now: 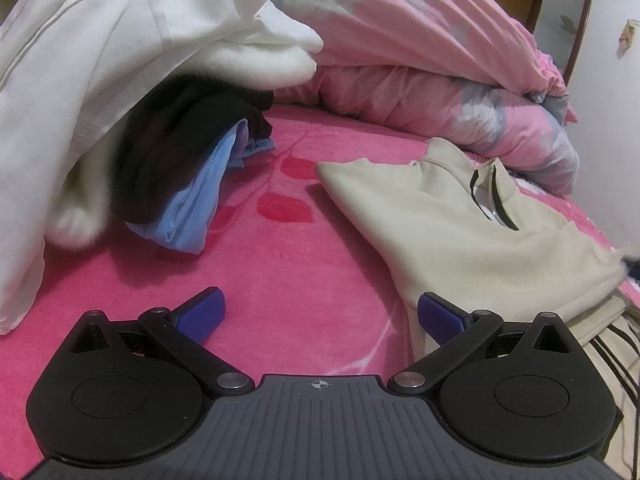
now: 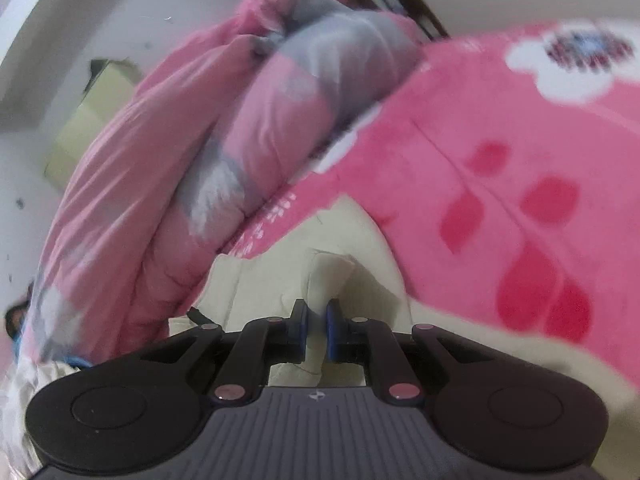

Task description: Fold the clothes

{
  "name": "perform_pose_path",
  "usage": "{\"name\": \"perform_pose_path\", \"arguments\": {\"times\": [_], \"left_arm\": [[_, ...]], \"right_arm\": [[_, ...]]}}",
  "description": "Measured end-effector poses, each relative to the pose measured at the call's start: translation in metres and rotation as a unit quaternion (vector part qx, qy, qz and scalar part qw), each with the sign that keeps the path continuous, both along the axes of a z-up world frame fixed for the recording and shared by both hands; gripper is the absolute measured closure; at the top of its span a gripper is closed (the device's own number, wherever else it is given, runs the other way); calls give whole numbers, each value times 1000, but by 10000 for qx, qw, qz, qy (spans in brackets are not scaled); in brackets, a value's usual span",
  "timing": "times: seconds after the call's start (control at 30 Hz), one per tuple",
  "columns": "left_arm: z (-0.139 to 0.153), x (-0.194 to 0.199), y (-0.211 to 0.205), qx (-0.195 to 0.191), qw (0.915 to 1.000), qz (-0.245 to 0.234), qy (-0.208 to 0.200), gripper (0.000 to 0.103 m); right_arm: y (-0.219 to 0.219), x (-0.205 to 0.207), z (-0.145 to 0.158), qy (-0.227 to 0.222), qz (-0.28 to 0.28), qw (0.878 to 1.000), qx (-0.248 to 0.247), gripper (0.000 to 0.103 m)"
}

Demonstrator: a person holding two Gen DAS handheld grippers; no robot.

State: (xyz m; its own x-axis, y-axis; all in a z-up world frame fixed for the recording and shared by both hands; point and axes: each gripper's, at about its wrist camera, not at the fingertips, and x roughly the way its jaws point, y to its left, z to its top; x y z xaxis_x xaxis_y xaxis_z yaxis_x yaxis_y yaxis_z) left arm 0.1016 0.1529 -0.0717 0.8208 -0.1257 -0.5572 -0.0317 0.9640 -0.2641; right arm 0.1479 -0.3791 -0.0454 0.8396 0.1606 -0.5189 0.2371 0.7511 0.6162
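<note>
left gripper (image 1: 320,312) jaws apart | right gripper (image 2: 317,320) pinches cream garment (image 2: 332,272)

Bed (image 1: 312,240) covered by a hot-pink fleece blanket (image 2: 500,128) printed with red leaves and white flowers. Toward the far side, lying on it, a bunched pink quilt (image 1: 420,80) with grey and white patches. At left in the left wrist view, a pile of clothes (image 1: 132,128): white garments on top, black beneath, light blue at the bottom touching the blanket. At right, well apart from the pile, a cream zip-collar top (image 1: 460,232) spread flat, collar near the quilt. In the right wrist view, blurred, the same cream fabric low on the blanket, just beside the quilt's edge.
</note>
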Motion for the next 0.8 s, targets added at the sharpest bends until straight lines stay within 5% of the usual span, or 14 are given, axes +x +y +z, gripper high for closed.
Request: {"name": "perform_pose_path", "arguments": {"times": [0.1, 0.17, 0.33, 0.53, 0.63, 0.7, 0.8], "left_arm": [[0, -1, 0, -8, 10000, -5, -5, 0], [0, -1, 1, -22, 10000, -8, -7, 0], [0, -1, 1, 8, 10000, -10, 4, 0], [9, -6, 1, -139, 9994, -2, -313, 0], [18, -13, -6, -145, 9972, -183, -714, 0], [13, -9, -16, 34, 9983, -385, -439, 0], [3, 1, -25, 240, 9986, -453, 108, 0]], "right_arm": [[-8, 1, -19, 577, -130, 9982, 20, 87], [-18, -10, -20, 396, -425, 9973, 458, 84], [-5, -20, 20, 7, -926, 9951, -357, 81], [84, 11, 38, -323, 754, 9868, -1394, 81], [116, 30, 12, 131, 1249, 9762, -1771, 82], [121, 45, -12, 833, 1226, 9669, -2075, 87], [136, 46, 3, 912, 1179, 9600, -2371, 85]]}}
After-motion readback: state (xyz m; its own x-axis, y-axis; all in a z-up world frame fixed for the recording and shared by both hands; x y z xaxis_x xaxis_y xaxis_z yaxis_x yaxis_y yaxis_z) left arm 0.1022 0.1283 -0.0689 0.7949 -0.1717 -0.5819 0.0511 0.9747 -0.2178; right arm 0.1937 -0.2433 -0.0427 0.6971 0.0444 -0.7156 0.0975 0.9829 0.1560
